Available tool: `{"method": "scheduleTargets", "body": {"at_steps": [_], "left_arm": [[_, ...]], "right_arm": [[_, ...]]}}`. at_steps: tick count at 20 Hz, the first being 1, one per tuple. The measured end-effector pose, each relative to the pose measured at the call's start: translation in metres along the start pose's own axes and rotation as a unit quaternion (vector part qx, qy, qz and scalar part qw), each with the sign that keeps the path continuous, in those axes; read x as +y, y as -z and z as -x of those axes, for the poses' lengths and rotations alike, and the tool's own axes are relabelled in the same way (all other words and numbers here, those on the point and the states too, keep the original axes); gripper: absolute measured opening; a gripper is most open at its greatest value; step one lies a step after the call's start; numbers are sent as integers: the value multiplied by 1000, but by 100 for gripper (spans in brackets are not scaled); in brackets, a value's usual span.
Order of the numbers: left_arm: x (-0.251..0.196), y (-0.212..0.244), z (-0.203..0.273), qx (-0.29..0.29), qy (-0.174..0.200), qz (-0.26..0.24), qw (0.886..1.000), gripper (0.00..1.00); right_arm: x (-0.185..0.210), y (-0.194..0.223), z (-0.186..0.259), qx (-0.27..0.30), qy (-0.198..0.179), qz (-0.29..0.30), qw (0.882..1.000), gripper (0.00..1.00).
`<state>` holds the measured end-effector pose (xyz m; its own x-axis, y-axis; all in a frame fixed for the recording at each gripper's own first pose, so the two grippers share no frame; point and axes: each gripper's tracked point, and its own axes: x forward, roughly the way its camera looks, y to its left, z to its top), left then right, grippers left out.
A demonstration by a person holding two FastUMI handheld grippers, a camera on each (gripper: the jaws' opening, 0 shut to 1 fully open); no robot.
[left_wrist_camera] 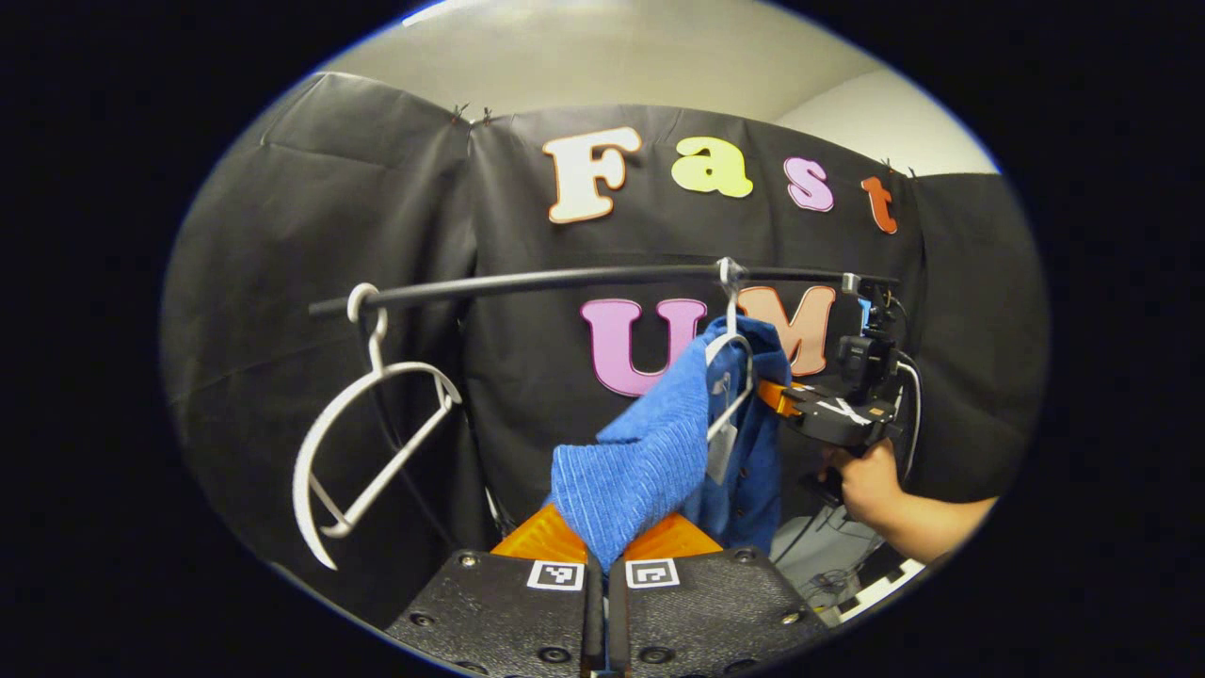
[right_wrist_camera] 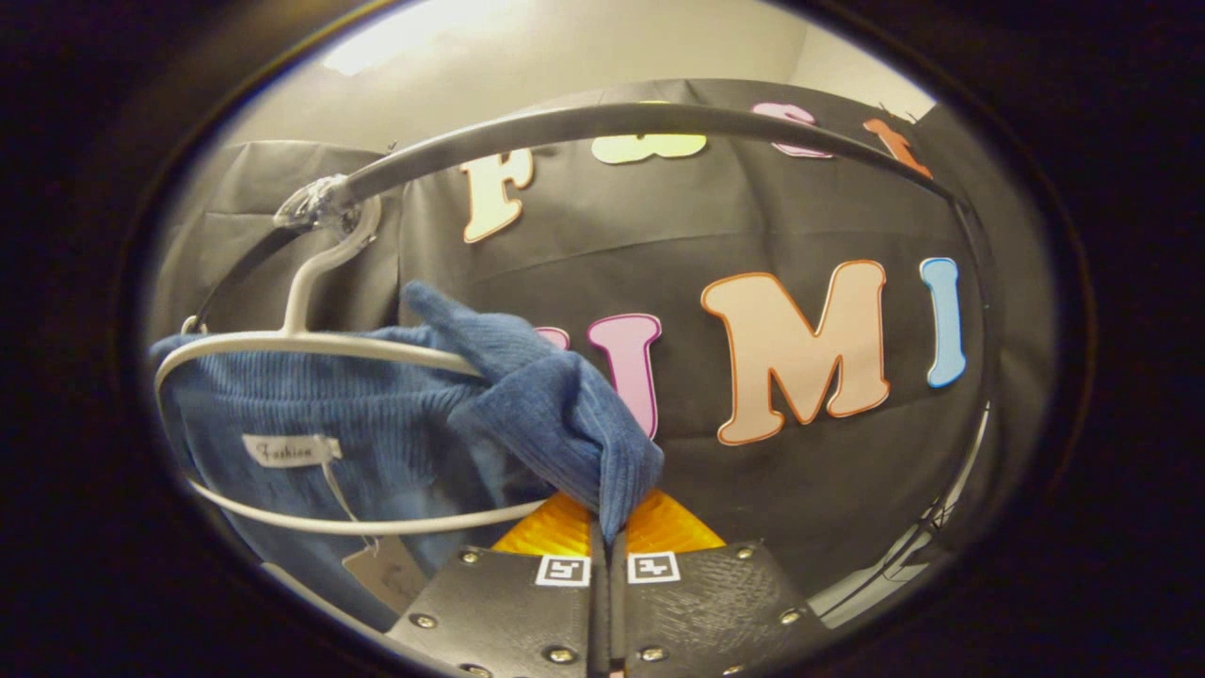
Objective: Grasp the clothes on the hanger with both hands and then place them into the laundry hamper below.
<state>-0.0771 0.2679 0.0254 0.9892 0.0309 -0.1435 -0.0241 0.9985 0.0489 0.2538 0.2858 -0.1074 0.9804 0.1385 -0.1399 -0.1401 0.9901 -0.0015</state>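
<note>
Blue garment (right_wrist_camera: 527,405) pinched in both jaws; its lower part cut off.

The blue garment (left_wrist_camera: 650,452) is a ribbed knit cloth, soft and matt, with a small woven label (right_wrist_camera: 287,450) and a paper tag (right_wrist_camera: 386,573) hanging from it. Both hangers, the one carrying it (right_wrist_camera: 311,344) and the bare one (left_wrist_camera: 362,443), look like smooth, slightly glossy white plastic, and the rail (left_wrist_camera: 565,280) is a smooth dark bar with a dull sheen. The wall cloth (left_wrist_camera: 311,235) is matt and creased, and the gripper bodies (right_wrist_camera: 527,612) have a rough, grainy matt surface set with shiny metal screws.
</note>
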Motion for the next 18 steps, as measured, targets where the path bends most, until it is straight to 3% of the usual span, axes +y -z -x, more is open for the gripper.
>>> {"method": "scheduleTargets", "body": {"at_steps": [3,6,7,8,9,18], "left_arm": [[23,4,-5,0,-20,-17,1000,3],[19,1,-20,-10,-13,-12,1000,4],[19,-2,-28,-17,-12,-14,1000,1],[19,-5,-36,-21,-11,-12,1000,2],[20,-7,-44,-23,-13,-7,1000,4],[22,2,-106,-29,4,19,999,3]], "right_arm": [[-12,-7,-13,-4,18,-18,1000,0],[-24,-19,-26,-12,31,-25,999,5],[-30,-20,-31,-11,38,-28,999,0],[-34,-21,-35,-13,44,-39,998,5],[-34,-21,-41,-15,48,-48,998,0],[-53,-5,-85,-5,78,-77,994,1]]}}
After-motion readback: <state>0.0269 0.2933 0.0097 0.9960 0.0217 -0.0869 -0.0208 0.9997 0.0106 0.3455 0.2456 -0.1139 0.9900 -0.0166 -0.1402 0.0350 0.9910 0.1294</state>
